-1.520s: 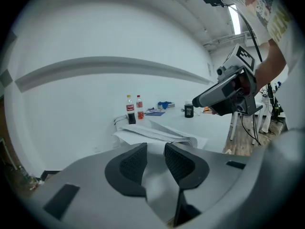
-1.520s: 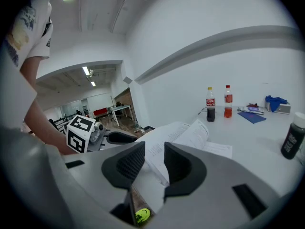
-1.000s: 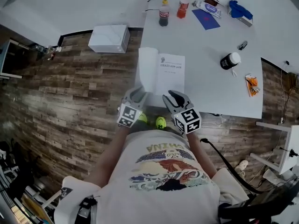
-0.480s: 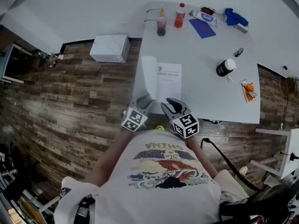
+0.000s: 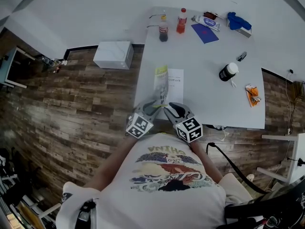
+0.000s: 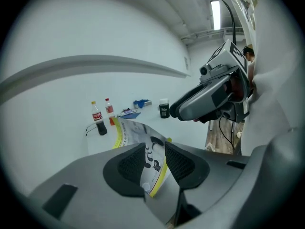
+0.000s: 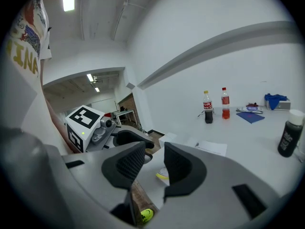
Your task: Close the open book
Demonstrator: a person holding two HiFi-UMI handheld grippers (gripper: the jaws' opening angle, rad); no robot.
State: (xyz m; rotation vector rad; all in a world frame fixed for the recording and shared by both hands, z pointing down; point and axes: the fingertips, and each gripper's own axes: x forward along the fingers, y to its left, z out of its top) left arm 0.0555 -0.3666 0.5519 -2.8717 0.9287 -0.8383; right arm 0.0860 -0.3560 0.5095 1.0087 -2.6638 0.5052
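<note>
Book (image 5: 175,84) lies on the white table (image 5: 214,104), toward its front-left part in the head view, with a printed white page facing up. The yellow-edged cover (image 6: 136,137) is raised off the table and curls over that page. Left gripper (image 6: 155,159): jaws apart, with the cover slanting through the gap, not pinched. Right gripper (image 7: 153,163): just beside the left one at the table's front edge, jaws apart, nothing between them.

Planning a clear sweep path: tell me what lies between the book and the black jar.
Nothing: the head view shows only bare white table between the book and the jar.
</note>
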